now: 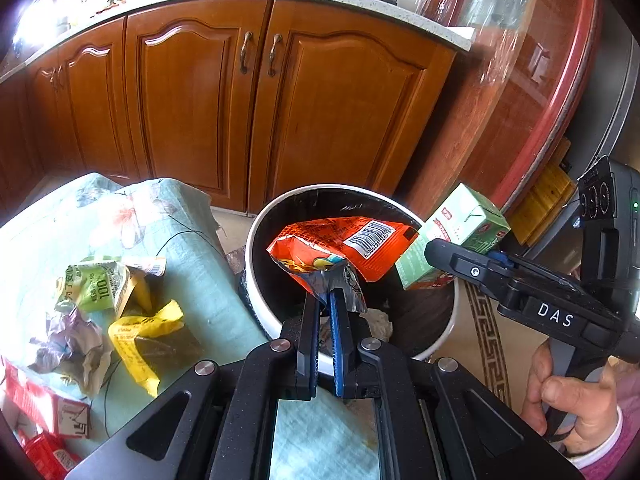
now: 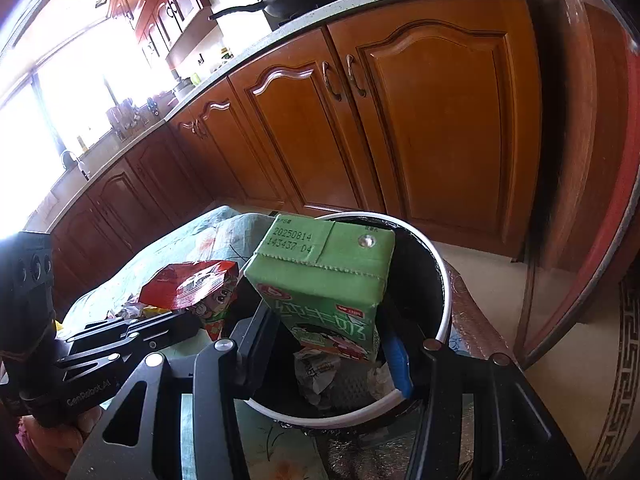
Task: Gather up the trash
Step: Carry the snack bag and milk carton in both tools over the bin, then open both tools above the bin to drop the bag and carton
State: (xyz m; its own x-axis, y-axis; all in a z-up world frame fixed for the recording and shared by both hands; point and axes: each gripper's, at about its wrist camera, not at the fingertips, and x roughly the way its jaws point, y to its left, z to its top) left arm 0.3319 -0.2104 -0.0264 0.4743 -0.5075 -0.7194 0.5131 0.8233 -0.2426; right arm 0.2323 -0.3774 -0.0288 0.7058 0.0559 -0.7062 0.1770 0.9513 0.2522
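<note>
Above the white-rimmed bin (image 1: 256,248), which is lined in black, two pieces of trash are held at once. An orange snack wrapper (image 1: 352,248) is pinched by its crumpled silver end between the pressed-together fingers of the left gripper (image 1: 325,300). The wrapper is glossy and creased, with a white barcode panel on its upper face and cartoon print near the pinched end. Its long axis runs up and away from the fingertips toward the right of the left wrist view, so that the loose end hangs over the bin's opening.

A green milk carton (image 2: 320,280) is clamped between the half-spread fingers of the right gripper (image 2: 332,344), which press on its two sides. The carton is a rectangular box with a printed date code and a round foil straw seal on its top, and red and white print on its face. It is tilted, its top turned up toward the right wrist camera and its long axis leaning down into the bin. Crumpled paper is seen at the bin's bottom.

Beside the bin, on a floral cloth (image 1: 192,240), a yellow wrapper (image 1: 148,340), a green wrapper (image 1: 96,284) and crumpled paper are left lying.
</note>
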